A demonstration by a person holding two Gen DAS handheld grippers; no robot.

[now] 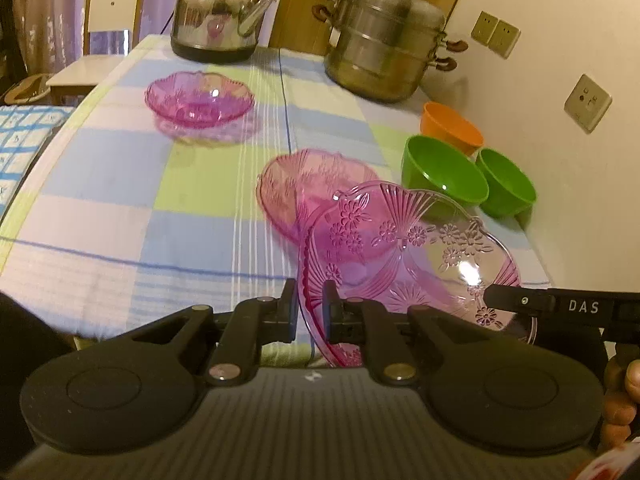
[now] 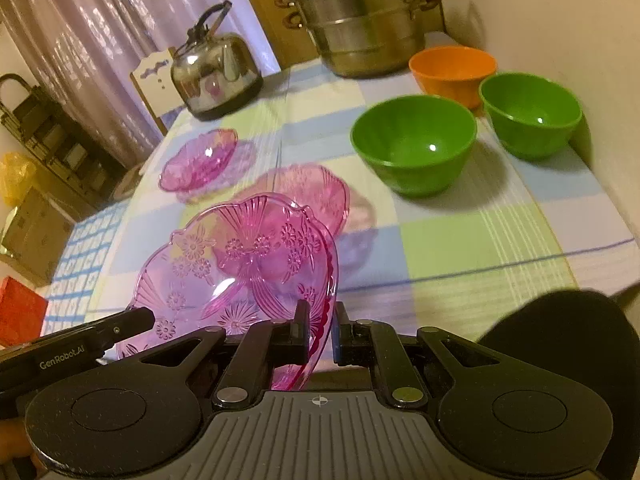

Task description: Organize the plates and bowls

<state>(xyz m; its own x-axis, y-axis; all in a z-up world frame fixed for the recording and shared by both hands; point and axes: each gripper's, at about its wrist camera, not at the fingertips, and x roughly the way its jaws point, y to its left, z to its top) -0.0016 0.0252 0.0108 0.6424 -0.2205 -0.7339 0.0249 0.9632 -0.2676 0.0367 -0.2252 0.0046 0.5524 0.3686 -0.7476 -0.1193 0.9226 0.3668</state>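
Observation:
A clear pink patterned plate hangs above the checked tablecloth, held from both sides. My left gripper is shut on its left rim. My right gripper is shut on its right rim, and its finger shows at the right of the left wrist view. Just beyond lies a second pink plate on the cloth. A third pink dish rests farther back on the left. Two green bowls and an orange bowl stand at the right by the wall.
A steel kettle and a stacked steel steamer pot stand at the table's far end. A chair is behind the table's left corner. The wall with sockets runs along the right edge.

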